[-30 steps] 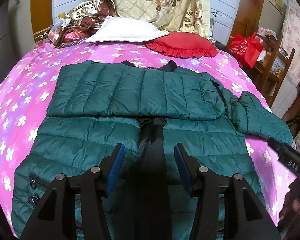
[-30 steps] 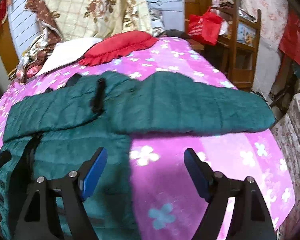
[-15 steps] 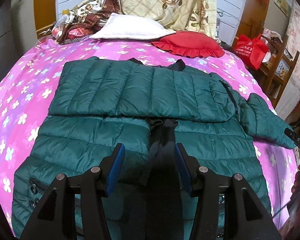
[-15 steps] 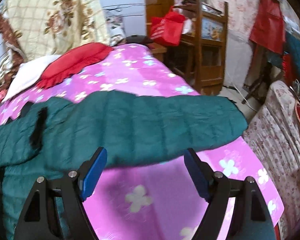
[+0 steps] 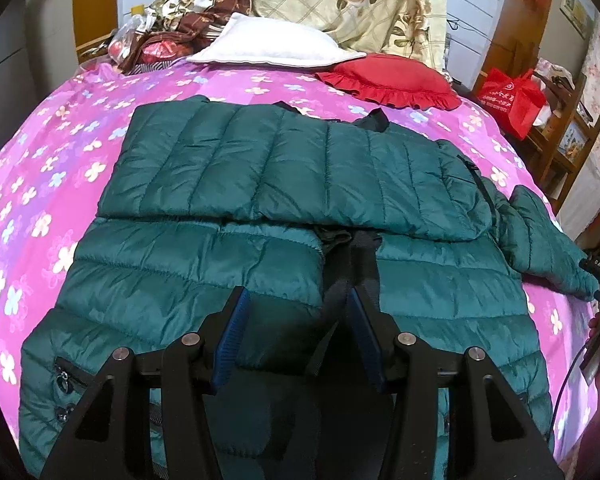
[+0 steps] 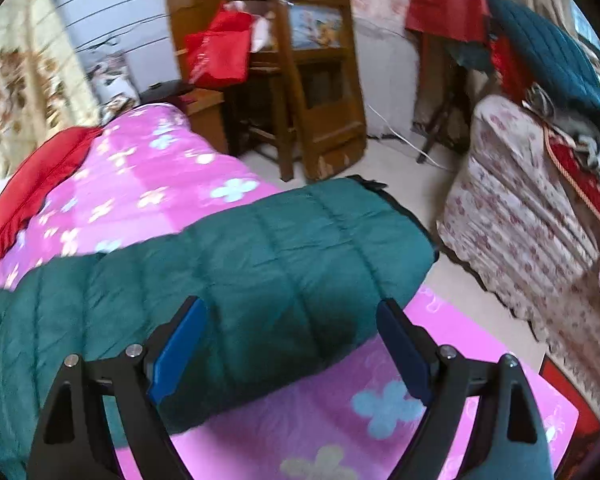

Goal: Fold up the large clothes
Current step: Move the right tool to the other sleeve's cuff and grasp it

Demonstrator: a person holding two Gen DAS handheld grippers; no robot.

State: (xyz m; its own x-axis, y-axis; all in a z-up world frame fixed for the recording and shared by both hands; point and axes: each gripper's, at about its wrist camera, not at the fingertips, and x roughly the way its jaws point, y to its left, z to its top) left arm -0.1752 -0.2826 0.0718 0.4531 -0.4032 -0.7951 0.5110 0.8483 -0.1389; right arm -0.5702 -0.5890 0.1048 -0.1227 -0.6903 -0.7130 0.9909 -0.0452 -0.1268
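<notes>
Green puffer jacket flat on pink bedspread, one sleeve already folded across chest.

Left gripper half-spread over front hem, grasping nothing, likely steadying.

Right gripper jaws just widened, straddling loose sleeve, unpinched, lined up for fold.

Left hand-held gripper half-open, right hand-held gripper just widening, empty.
</notes>
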